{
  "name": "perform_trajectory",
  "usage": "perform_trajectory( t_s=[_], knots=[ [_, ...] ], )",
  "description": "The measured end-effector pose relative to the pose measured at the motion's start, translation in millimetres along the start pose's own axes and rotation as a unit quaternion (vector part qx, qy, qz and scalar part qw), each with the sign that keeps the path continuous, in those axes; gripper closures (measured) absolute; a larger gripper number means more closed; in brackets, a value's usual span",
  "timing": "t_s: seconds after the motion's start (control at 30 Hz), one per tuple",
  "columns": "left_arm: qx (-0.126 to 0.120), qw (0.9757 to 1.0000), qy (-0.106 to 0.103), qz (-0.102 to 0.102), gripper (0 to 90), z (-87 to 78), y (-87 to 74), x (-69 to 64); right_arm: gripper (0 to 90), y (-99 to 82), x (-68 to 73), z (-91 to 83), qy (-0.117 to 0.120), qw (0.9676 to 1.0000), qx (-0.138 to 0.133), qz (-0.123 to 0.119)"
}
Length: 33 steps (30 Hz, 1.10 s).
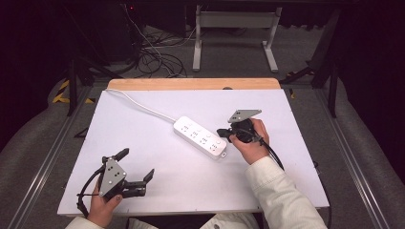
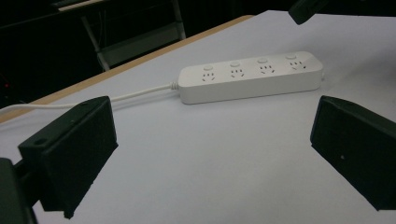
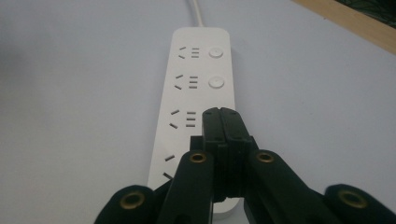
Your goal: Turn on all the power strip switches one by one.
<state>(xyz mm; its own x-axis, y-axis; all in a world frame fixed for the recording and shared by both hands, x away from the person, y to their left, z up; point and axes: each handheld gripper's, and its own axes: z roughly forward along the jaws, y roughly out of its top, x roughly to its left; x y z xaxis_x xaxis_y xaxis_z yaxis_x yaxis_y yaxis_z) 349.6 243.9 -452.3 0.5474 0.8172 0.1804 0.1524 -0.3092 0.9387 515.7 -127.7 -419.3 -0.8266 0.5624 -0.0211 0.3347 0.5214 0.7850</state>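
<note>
One power strip (image 3: 196,93), closed jaws above it

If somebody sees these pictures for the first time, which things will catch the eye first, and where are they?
The white power strip lies slantwise near the middle of the white table, its cord running to the far left corner. The right hand-held gripper is shut, its tips over the strip's row of round buttons. The left hand-held gripper stands open at the near left, apart from the strip.
</note>
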Motion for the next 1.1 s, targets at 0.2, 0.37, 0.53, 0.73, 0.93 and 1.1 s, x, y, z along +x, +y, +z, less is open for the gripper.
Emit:
perform_trajectory(
  t_s=[0.2, 0.37, 0.53, 0.73, 0.93, 1.1],
  knots=[
    [0.0, 1.0, 0.002, 0.0, 0.9, 0.0, 0.0, 0.5, 90.0, -0.3, -0.4, 11.7, -0.005, 0.9997, 0.023, -0.004],
    [0.0, 1.0, 0.003, 0.0, 0.9, 0.1, -0.1, 0.8, 90.0, -2.0, -1.7, 19.4, -0.008, 0.999, 0.043, -0.005],
    [0.0, 1.0, 0.005, -0.001, 0.9, 0.3, -0.2, 0.7, 90.0, -4.0, -1.9, 25.8, -0.009, 0.9981, 0.061, -0.004],
    [0.001, 0.9999, 0.008, -0.006, 0.9, -0.3, -0.5, 2.2, 90.0, -4.8, -1.2, 30.4, -0.009, 0.9972, 0.074, -0.006],
    [0.001, 1.0, 0.008, -0.006, 0.9, -0.3, -0.6, 2.0, 90.0, -6.2, -1.2, 34.0, -0.006, 0.9958, 0.091, -0.005],
    [0.003, 1.0, 0.007, -0.005, 0.9, -0.1, -0.6, 1.9, 90.0, -6.2, -1.0, 35.0, -0.009, 0.9953, 0.097, -0.006]
  ],
)
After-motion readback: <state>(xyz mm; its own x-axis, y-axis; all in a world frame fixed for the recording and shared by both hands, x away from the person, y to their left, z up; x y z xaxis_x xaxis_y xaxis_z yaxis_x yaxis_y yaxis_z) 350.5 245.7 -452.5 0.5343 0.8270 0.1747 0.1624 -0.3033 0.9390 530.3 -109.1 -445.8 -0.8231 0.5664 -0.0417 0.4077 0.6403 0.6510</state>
